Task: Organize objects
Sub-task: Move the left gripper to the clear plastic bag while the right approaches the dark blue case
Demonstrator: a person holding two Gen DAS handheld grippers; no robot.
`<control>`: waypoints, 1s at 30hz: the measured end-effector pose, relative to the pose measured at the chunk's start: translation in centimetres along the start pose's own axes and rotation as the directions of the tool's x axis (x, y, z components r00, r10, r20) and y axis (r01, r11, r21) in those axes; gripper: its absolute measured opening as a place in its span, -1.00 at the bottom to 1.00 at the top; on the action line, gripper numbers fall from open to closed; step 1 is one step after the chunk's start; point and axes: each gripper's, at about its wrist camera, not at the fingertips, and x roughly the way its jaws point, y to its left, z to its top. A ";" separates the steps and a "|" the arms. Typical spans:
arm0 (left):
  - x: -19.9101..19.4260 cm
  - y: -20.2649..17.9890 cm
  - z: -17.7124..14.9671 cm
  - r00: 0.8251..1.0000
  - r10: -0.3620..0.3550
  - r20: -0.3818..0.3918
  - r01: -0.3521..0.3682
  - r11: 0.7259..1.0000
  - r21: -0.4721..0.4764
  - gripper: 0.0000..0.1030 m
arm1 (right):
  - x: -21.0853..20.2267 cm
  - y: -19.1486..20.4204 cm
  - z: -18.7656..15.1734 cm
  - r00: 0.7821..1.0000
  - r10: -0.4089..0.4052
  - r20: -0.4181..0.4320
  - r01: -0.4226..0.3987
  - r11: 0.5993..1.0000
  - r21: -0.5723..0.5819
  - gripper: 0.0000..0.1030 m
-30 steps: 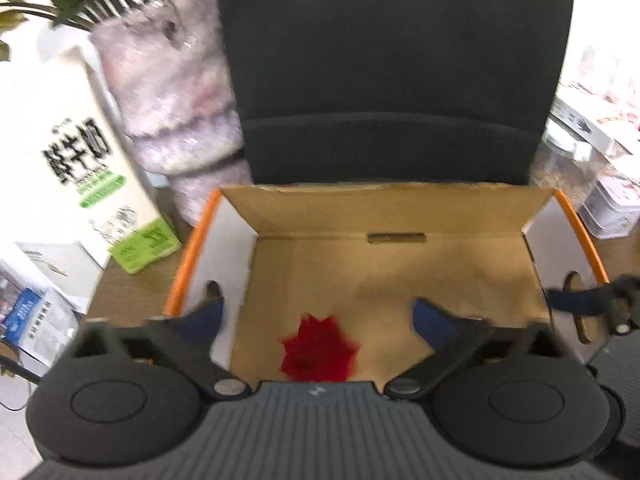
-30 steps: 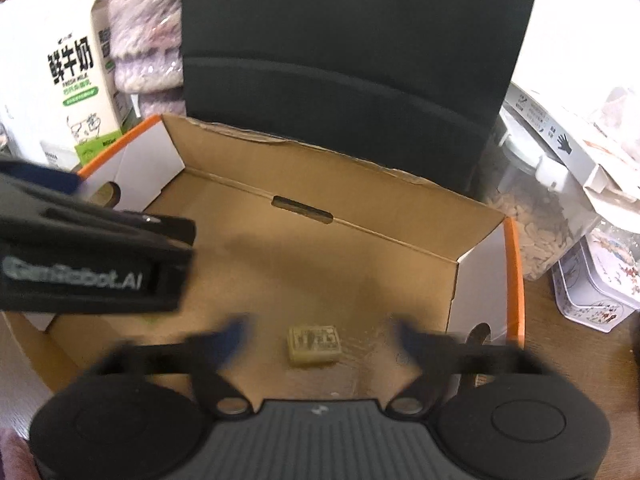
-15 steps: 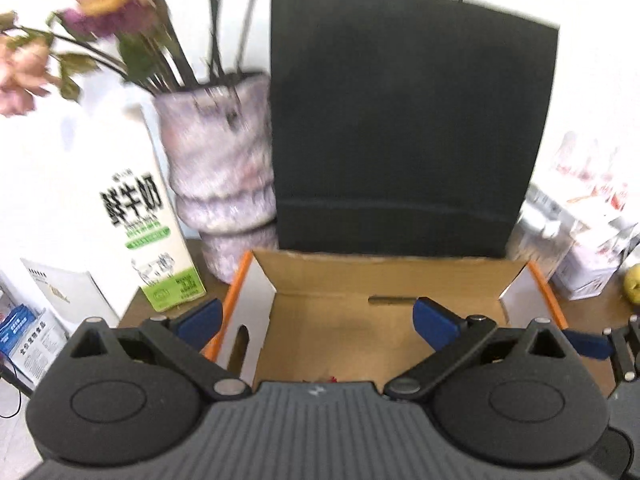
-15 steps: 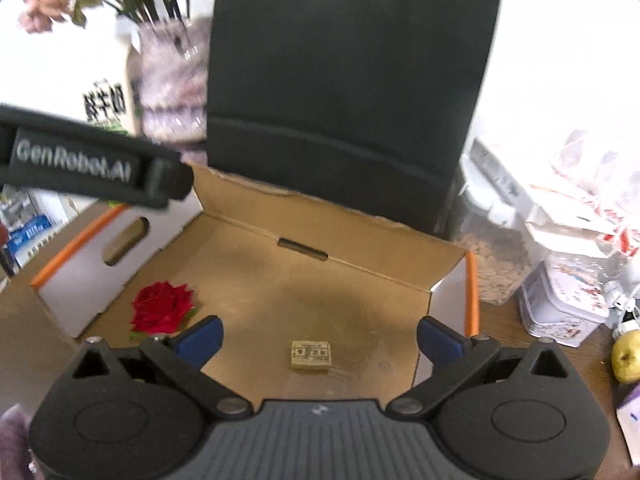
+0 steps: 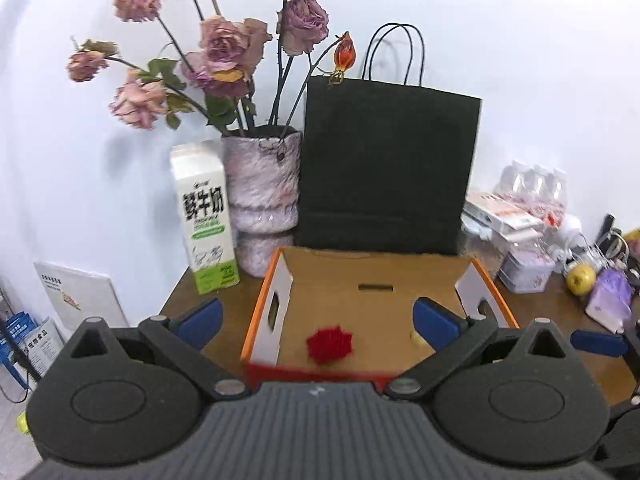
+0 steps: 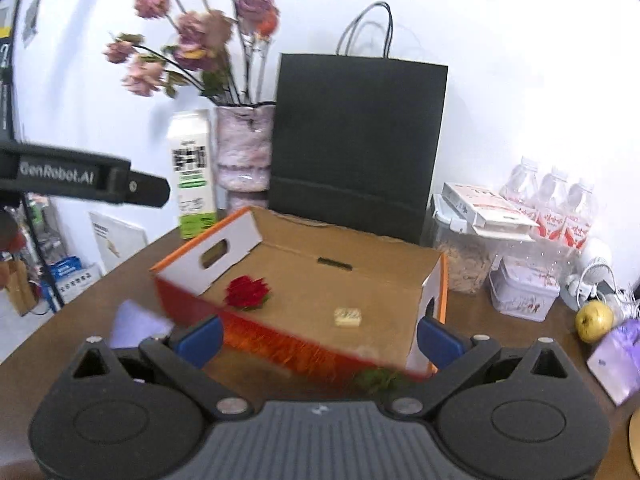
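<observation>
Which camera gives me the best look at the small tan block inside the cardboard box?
The right wrist view: the small tan block lies fully exposed on the floor of the cardboard box, right of the red rose. In the left wrist view only a sliver shows, mostly hidden behind a blue finger pad.

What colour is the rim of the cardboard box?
Orange rim, clearest in the right wrist view.

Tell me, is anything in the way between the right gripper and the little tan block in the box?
Yes. The cardboard box's near front wall stands between the open right gripper and the tan block. The gripper would probably have to go over that wall. The red rose lies off to the side, apart from the block.
</observation>
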 end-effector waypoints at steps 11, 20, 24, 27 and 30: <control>-8.0 1.7 -7.0 1.000 -0.029 -0.005 0.029 0.999 0.029 1.00 | -7.2 3.7 -6.4 1.000 0.000 0.005 0.000 1.000 0.018 1.00; -11.7 3.0 -10.3 0.999 -0.035 -0.017 0.035 0.999 -0.006 1.00 | -10.3 5.1 -9.9 1.000 -0.015 0.015 0.015 1.000 0.019 1.00; -12.6 3.4 -11.7 0.999 -0.035 -0.020 0.035 0.999 -0.014 1.00 | -11.0 5.2 -11.2 1.000 -0.017 0.010 0.016 0.999 0.028 1.00; -12.9 3.8 -12.7 1.000 -0.025 -0.019 0.025 0.999 -0.022 1.00 | -11.3 5.3 -11.9 1.000 -0.023 0.008 0.023 0.999 0.032 1.00; -12.9 4.3 -13.8 1.000 -0.012 -0.016 0.012 0.999 -0.030 1.00 | -11.3 5.3 -12.7 1.000 -0.023 0.000 0.023 0.999 0.043 1.00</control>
